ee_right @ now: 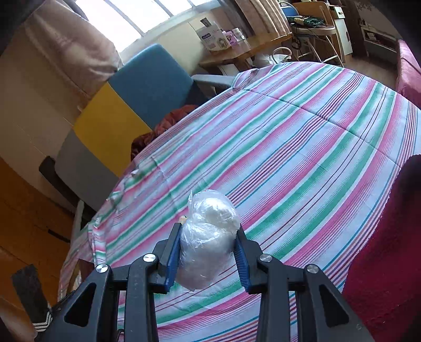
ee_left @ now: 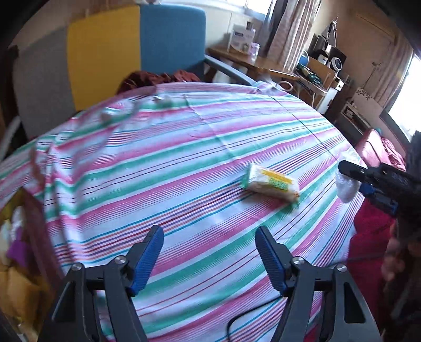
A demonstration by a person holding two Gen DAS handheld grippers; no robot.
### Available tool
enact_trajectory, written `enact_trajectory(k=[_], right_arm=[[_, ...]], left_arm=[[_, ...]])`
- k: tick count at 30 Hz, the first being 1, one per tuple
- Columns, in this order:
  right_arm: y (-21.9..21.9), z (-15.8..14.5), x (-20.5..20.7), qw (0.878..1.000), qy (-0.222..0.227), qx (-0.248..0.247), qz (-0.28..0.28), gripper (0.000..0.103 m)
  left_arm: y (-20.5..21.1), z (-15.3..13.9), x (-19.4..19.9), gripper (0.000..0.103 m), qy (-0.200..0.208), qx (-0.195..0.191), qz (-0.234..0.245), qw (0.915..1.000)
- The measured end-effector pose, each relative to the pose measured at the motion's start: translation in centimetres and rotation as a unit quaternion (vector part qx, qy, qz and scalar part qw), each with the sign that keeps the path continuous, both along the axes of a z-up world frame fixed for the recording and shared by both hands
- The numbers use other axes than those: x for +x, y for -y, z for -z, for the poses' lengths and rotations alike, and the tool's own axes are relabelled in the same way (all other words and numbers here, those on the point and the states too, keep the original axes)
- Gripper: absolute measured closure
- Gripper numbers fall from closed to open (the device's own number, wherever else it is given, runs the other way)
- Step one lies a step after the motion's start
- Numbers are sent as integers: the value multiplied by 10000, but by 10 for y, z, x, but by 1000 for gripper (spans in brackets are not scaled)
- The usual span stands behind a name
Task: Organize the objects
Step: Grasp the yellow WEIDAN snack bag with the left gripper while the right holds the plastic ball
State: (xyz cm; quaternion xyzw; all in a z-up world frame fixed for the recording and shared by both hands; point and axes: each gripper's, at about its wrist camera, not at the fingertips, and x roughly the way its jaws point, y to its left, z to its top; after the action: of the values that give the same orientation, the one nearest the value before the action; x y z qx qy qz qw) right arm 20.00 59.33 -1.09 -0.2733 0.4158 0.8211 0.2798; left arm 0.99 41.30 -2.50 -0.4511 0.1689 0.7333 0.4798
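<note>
A: Beyond the striped cloth (ee_left: 184,147) stands a chair (ee_left: 136,52) with grey, yellow and blue back panels, and a rust-red fabric (ee_left: 158,77) lies bunched on its seat.

B: And past that, a wooden side table (ee_right: 244,52) under the window carries a white box (ee_right: 213,36), possibly an appliance carton; curtains (ee_right: 263,15) hang alongside.

A table under a striped cloth (ee_left: 210,136) in pink, green and white fills the room's middle. Behind it stands a chair (ee_right: 147,79) with blue, yellow and grey panels. Bright daylight comes through the window (ee_right: 136,15), beside beige curtains (ee_left: 289,34). A wooden side table (ee_left: 252,63) holds boxes, and further shelves look cluttered, perhaps with small appliances.
</note>
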Motion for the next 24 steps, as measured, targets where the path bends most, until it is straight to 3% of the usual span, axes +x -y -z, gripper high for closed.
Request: enact_trajectory(k=[4,14,21,24], right_arm=[[-3,-1,0,9994,-357,-29,36,66],[-12,2,17,9938,-1066,-296,90,66],[-14,4,19,9909,-1292,-388,7,66],[-16,5,23,9886,-1436,-444,65,66]], left_arm=[[-44,11,0,39,564,-51,134,9983],[-128,63,3,34,1705,-532,139,9838],[-162,58,-24,27,1487,-395,-296,9877],[-170,59,-22,27,1323,-544,-243,9894]])
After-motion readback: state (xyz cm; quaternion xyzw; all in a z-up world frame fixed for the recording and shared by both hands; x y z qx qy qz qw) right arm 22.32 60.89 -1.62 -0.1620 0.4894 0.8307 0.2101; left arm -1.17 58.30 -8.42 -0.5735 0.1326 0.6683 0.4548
